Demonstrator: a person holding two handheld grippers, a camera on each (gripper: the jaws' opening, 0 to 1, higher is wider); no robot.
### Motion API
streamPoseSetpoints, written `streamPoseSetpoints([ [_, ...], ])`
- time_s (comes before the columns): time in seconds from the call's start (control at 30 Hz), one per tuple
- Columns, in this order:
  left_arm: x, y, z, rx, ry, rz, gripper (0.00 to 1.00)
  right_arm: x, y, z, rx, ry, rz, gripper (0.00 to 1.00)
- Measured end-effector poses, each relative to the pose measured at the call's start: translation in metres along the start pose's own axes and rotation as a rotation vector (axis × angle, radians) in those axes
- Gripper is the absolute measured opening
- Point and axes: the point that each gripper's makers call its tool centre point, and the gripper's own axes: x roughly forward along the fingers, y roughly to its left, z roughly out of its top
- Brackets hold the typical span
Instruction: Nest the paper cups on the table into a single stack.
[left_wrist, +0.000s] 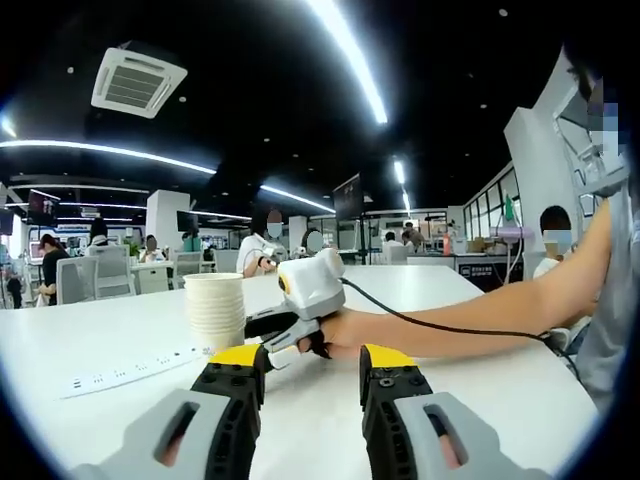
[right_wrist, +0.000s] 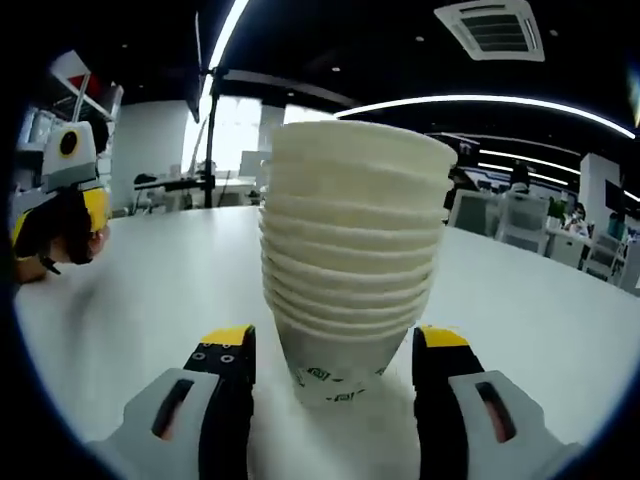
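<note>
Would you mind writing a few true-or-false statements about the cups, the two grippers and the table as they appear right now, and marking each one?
1. The paper cups are nested in one upright stack on the white table. True.
2. The right gripper has its jaws clamped on the stack. False: the jaws stand apart on either side of the stack's base, with gaps showing.
3. The left gripper holds a cup. False: its jaws are open with nothing between them.
4. A white power strip lies on the table beside the stack. True.
5. The stack lies tipped on its side. False: it stands upright.
</note>
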Motion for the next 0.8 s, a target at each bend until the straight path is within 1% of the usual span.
streamPoseSetpoints([
  [0.07,-0.001,0.004,0.003,-0.004,-0.011,0.009,0.41,-0.009,-0.003,0.008,0.001,-0.019,-0.016,0.68],
  [0.1,-0.002,0.003,0.004,-0.005,-0.012,0.009,0.41,-0.017,-0.003,0.012,0.006,-0.026,-0.022,0.68],
  [0.13,-0.002,0.002,0.005,-0.001,-0.015,0.01,0.41,-0.031,0.001,0.012,0.007,-0.029,-0.024,0.69],
  [0.17,-0.003,-0.003,0.007,0.006,-0.02,0.011,0.41,-0.04,0.002,0.014,0.006,-0.033,-0.028,0.7],
  [0.2,-0.003,-0.008,0.01,0.008,-0.026,0.011,0.43,-0.045,0.001,0.018,0.006,-0.038,-0.031,0.71],
  [0.23,-0.002,-0.008,0.011,0.008,-0.026,0.011,0.45,-0.053,0.001,0.02,0.013,-0.045,-0.037,0.71],
  [0.27,-0.002,-0.009,0.014,0.006,-0.025,0.018,0.46,-0.054,-0.003,0.022,0.023,-0.051,-0.043,0.72],
  [0.3,-0.002,-0.008,0.015,0.008,-0.027,0.023,0.47,-0.063,-0.004,0.023,0.03,-0.052,-0.05,0.72],
  [0.37,-0.002,-0.008,0.021,0.015,-0.039,0.031,0.5,-0.086,-0.001,0.028,0.038,-0.05,-0.064,0.72],
  [0.4,-0.003,-0.007,0.026,0.01,-0.054,0.039,0.51,-0.099,0.0,0.031,0.04,-0.059,-0.07,0.72],
  [0.43,-0.003,-0.005,0.028,0.006,-0.058,0.049,0.51,-0.112,0.002,0.036,0.044,-0.069,-0.077,0.73],
  [0.47,-0.004,-0.004,0.03,0.009,-0.06,0.057,0.51,-0.126,0.011,0.038,0.043,-0.071,-0.088,0.74],
  [0.5,-0.005,-0.001,0.035,0.009,-0.063,0.073,0.51,-0.144,0.018,0.045,0.039,-0.086,-0.103,0.75],
  [0.53,-0.006,0.0,0.038,0.008,-0.059,0.091,0.51,-0.138,0.011,0.055,0.033,-0.092,-0.105,0.76],
  [0.57,-0.008,0.0,0.041,0.018,-0.053,0.101,0.52,-0.149,0.012,0.06,0.027,-0.097,-0.111,0.76],
  [0.63,-0.015,-0.005,0.046,0.044,-0.026,0.128,0.52,-0.18,0.016,0.067,0.013,-0.117,-0.127,0.77],
  [0.67,-0.019,-0.008,0.05,0.065,-0.017,0.142,0.53,-0.195,0.022,0.07,0.014,-0.125,-0.136,0.77],
  [0.7,-0.024,-0.011,0.053,0.079,-0.01,0.152,0.53,-0.208,0.025,0.075,0.015,-0.138,-0.148,0.77],
  [0.73,-0.028,-0.015,0.057,0.081,-0.004,0.165,0.54,-0.224,0.024,0.081,0.013,-0.162,-0.163,0.77],
  [0.8,-0.039,-0.024,0.063,0.11,-0.005,0.19,0.56,-0.246,0.034,0.085,0.005,-0.183,-0.184,0.77],
])
